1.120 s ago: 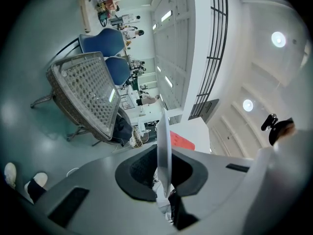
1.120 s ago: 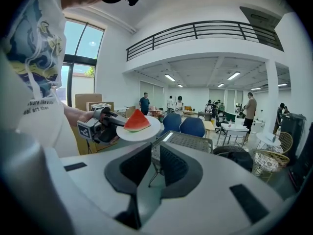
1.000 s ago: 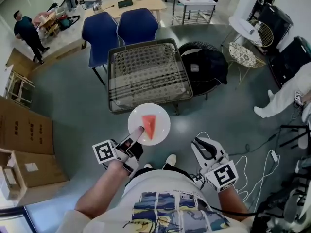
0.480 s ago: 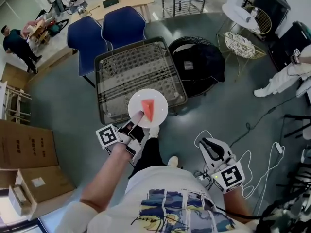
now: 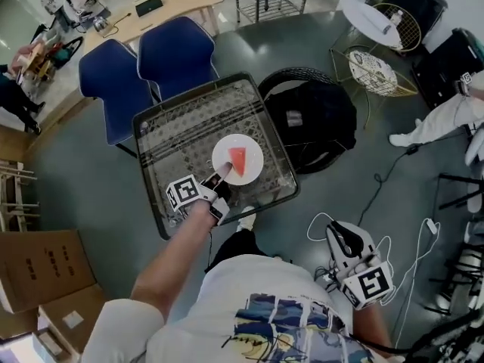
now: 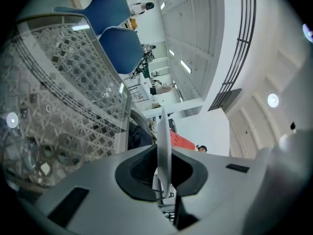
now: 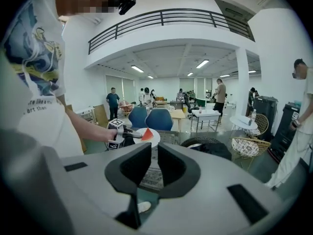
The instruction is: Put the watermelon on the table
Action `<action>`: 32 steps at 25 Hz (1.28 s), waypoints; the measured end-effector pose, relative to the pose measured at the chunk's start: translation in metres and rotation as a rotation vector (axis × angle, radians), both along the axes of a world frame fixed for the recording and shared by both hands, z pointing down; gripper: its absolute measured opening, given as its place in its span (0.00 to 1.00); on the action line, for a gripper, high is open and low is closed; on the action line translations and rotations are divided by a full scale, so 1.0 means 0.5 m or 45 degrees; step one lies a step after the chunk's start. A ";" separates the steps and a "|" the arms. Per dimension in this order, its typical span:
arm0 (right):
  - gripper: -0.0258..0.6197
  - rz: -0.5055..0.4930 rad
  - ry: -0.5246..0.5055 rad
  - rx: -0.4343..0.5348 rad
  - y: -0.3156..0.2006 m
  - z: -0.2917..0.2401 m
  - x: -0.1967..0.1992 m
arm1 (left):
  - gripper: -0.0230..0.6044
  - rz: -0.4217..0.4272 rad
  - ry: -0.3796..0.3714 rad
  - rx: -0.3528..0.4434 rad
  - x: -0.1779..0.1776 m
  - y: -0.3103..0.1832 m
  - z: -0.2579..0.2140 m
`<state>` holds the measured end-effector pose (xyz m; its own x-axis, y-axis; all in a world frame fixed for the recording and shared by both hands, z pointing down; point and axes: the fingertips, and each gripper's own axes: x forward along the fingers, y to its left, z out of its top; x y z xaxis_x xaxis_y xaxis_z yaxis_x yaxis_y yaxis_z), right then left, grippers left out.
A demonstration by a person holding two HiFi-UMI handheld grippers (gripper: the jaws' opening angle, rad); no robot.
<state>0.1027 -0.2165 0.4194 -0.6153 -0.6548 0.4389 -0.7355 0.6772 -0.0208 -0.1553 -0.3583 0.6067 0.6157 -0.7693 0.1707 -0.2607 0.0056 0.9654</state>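
Observation:
A red wedge of watermelon (image 5: 238, 159) lies on a round white plate (image 5: 249, 151). My left gripper (image 5: 217, 181) is shut on the plate's near rim and holds it over the near right part of the glass-topped lattice table (image 5: 189, 119). I cannot tell whether the plate touches the glass. In the left gripper view the plate (image 6: 163, 129) stands edge-on between the jaws, with the watermelon (image 6: 182, 141) behind it and the table (image 6: 58, 97) at left. My right gripper (image 5: 344, 240) hangs low at right over the floor. Its jaws (image 7: 154, 153) stand a narrow gap apart with nothing between them.
Two blue chairs (image 5: 144, 66) stand beyond the table. A black bag on a round seat (image 5: 314, 116) sits close to its right side. A wire side table (image 5: 376, 72), floor cables (image 5: 393, 203) and a person in white (image 5: 446, 119) are at right. Cardboard boxes (image 5: 38, 271) lie at left.
My left gripper has carried the plate and watermelon forward, from above the floor in front of the table to above the glass top. The right gripper has stayed low at the right.

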 end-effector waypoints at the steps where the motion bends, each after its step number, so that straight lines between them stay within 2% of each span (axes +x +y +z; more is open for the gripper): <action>1: 0.11 0.018 0.004 -0.013 -0.020 0.002 -0.011 | 0.08 0.008 -0.016 -0.024 -0.013 -0.040 0.029; 6: 0.11 0.091 0.063 -0.096 -0.101 0.030 -0.043 | 0.08 0.040 -0.055 -0.118 -0.050 -0.214 0.166; 9: 0.11 0.145 0.094 -0.149 -0.135 0.040 -0.051 | 0.08 0.062 -0.067 -0.187 -0.055 -0.286 0.235; 15: 0.11 0.235 0.135 -0.238 -0.176 0.069 -0.034 | 0.08 0.083 -0.077 -0.278 -0.039 -0.388 0.335; 22: 0.11 0.277 0.163 -0.288 -0.201 0.089 -0.027 | 0.08 0.096 -0.114 -0.317 -0.037 -0.463 0.392; 25: 0.11 0.290 0.157 -0.286 -0.209 0.094 -0.028 | 0.08 0.119 -0.237 -0.349 -0.044 -0.474 0.412; 28: 0.11 0.288 0.147 -0.292 -0.212 0.095 -0.035 | 0.11 0.153 -0.429 -0.375 -0.054 -0.479 0.424; 32: 0.11 0.288 0.133 -0.300 -0.209 0.099 -0.040 | 0.17 0.212 -0.680 -0.350 -0.064 -0.491 0.419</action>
